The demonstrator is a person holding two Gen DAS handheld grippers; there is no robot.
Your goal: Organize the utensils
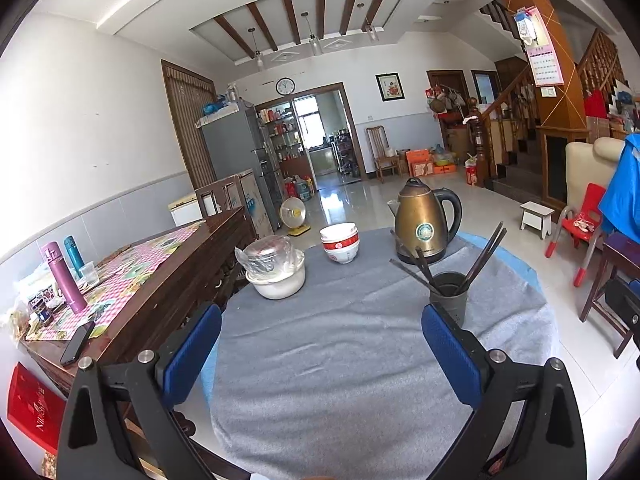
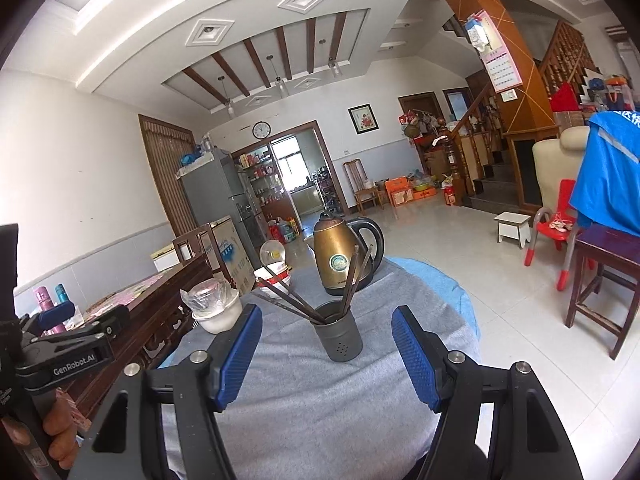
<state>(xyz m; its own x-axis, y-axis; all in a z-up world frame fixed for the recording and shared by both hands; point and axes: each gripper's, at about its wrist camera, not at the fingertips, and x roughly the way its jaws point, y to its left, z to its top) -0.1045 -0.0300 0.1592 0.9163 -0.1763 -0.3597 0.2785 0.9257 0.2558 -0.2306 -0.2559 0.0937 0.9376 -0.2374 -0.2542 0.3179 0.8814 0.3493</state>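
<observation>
Dark chopsticks [image 2: 298, 300] stand fanned out in a grey holder [image 2: 339, 336] on the cloth-covered worktop [image 2: 320, 400], in front of the brass kettle [image 2: 340, 256] and well right of the stacked bowls [image 1: 340, 244]. The right gripper [image 2: 326, 354] faces the holder with fingers wide apart and empty; the left gripper [image 1: 320, 352] is likewise spread, holding nothing. This looks like the approach step, and the next move likely calls for closing on the splayed sticks to gather them upright.

"GenRobot.AI" is printed in white on the left gripper [image 2: 68, 322], at the left edge of the right wrist view. Other lettering is too blurred to read.
</observation>
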